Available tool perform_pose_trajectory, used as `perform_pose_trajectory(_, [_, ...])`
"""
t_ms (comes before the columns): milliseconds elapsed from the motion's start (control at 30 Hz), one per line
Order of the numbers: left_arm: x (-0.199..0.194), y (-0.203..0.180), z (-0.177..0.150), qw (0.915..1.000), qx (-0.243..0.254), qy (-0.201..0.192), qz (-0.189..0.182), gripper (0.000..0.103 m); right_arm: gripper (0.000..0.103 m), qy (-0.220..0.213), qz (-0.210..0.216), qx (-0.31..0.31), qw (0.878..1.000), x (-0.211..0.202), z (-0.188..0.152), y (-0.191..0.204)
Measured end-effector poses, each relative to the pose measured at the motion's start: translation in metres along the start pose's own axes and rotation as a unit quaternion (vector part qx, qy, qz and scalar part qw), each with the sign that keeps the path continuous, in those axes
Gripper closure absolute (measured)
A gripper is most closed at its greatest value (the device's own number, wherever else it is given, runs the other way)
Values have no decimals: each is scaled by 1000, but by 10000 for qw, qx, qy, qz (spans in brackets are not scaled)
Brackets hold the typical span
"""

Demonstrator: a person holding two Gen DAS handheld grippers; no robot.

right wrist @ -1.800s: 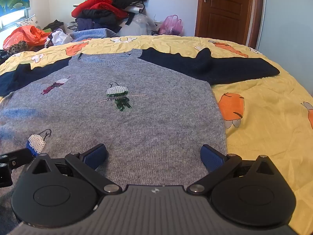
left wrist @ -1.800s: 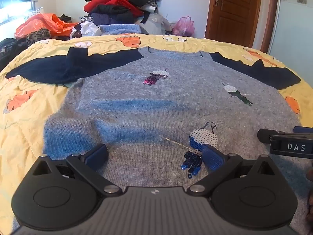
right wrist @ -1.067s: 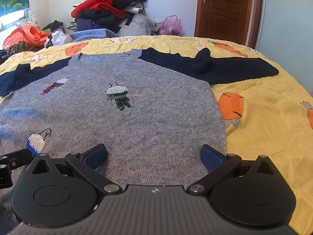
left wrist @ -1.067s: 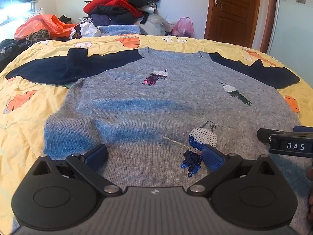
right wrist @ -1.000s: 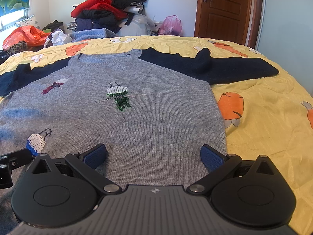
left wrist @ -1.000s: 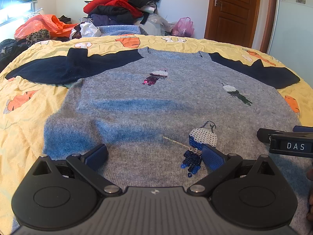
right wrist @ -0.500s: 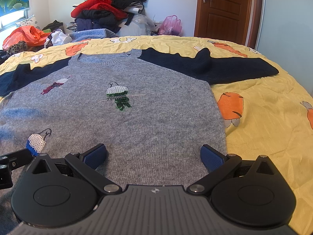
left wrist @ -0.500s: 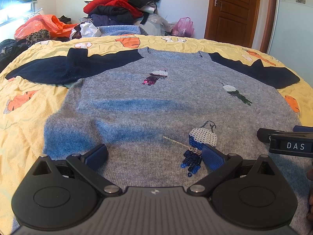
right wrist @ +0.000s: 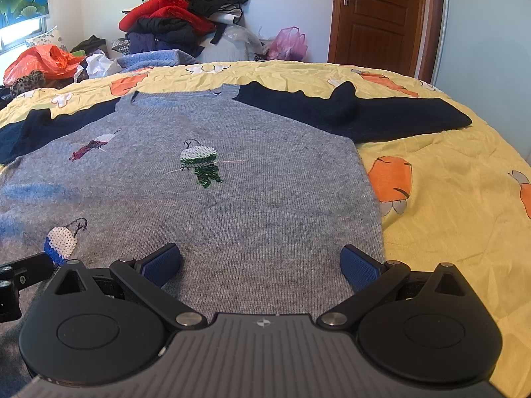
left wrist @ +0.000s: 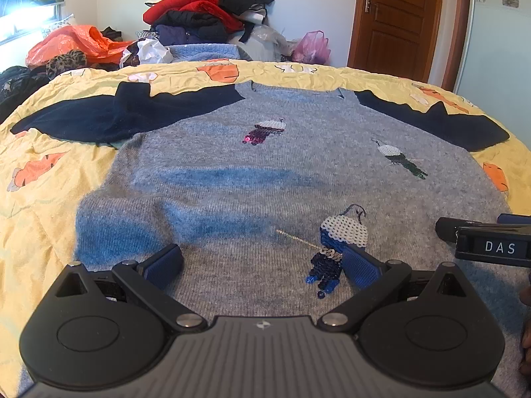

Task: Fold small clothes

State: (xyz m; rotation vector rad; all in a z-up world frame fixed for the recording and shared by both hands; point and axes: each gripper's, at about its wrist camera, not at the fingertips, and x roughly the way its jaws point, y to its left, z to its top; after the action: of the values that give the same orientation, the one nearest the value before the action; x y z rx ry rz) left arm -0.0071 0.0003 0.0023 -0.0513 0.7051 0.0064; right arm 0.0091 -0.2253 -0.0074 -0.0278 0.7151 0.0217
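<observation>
We see a grey knit sweater with navy sleeves and sequin figures [left wrist: 252,172] spread flat, front up, on the yellow bedspread with orange prints [left wrist: 36,179]; sleeves are stretched out to either side, neckline at the sweater's far end, hem nearest us. Our left gripper [left wrist: 262,265] sits low over the sweater's hem, blue pads wide apart, nothing between them but the knit surface; we can't tell if the pads touch the fabric. Its right pad [left wrist: 360,265] is just beside the blue-and-white sequin figure [left wrist: 338,242] on the sweater's lower part. Our right gripper [right wrist: 260,267] is over the sweater's hem too, toward its right edge, pads spread wide, holding nothing; its right pad [right wrist: 360,268] is just inside the sweater's side edge. Green sequin figure [right wrist: 200,165] is mid-chest on the sweater, purple one [left wrist: 264,131] higher up near the neckline. Beyond the sweater's neckline, past the bed edge: heap of red and black clothes [left wrist: 205,10], orange plastic bag [left wrist: 76,44], pink plastic bag [left wrist: 313,48], brown wooden door [left wrist: 398,16].
</observation>
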Motion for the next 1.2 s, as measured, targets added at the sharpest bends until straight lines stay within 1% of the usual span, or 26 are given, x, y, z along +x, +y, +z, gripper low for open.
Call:
perform_pose_trajectory(167, [2, -5, 0, 9998, 158, 56, 112, 0, 0, -4, 4, 6, 10000, 0, 0, -2])
perform_pose_trajectory(1200, [2, -4, 0, 9998, 157, 59, 106, 0, 0, -10, 2, 1, 10000, 0, 0, -1])
